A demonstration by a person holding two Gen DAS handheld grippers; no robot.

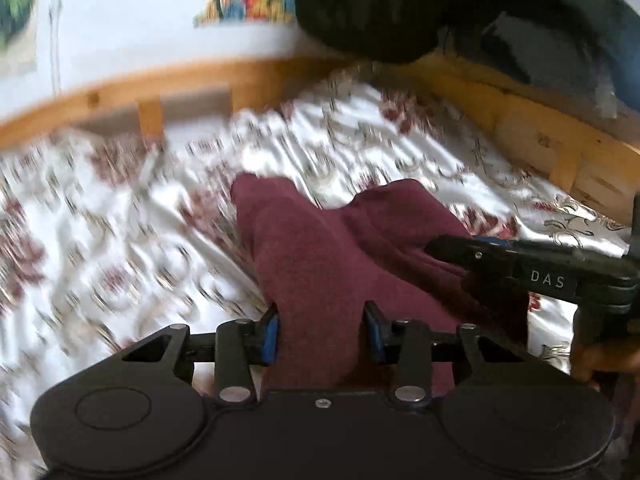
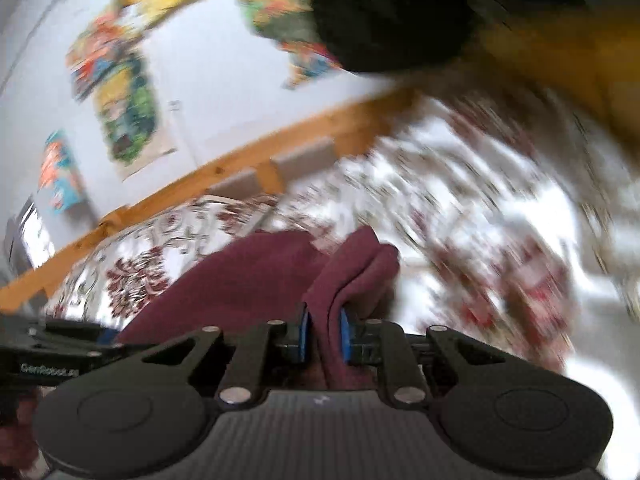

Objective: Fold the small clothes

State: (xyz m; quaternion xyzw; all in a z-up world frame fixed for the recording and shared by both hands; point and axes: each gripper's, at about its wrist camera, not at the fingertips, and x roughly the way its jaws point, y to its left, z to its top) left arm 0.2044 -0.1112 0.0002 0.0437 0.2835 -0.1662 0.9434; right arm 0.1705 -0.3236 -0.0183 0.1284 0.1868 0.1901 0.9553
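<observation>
- White wall (image 2: 224, 80) with bright posters (image 2: 128, 120) forms the background; all of it is motion-blurred.
- Floral bedspread (image 1: 120, 248), white with dark-red blooms, covers the work surface.
- Wooden frame (image 1: 192, 80) borders the bedspread on its far side and to the right.
- Dark bundle (image 1: 368, 12) lies at the frame's far corner; its kind cannot be told.
- Maroon garment (image 1: 320, 256) hangs bunched between both grippers, its far end reaching toward the bedspread.
- Left gripper (image 1: 322, 334): jaws partly closed, a thick fold of the garment filling the gap and touching both blue pads (image 1: 271, 336).
- Right gripper (image 2: 323, 336): jaws nearly shut, blue pads (image 2: 303, 338) pinching a narrow fold of the garment.
- In the left view, the right gripper (image 1: 444, 246) sits just right of the garment, its tip on the cloth.
</observation>
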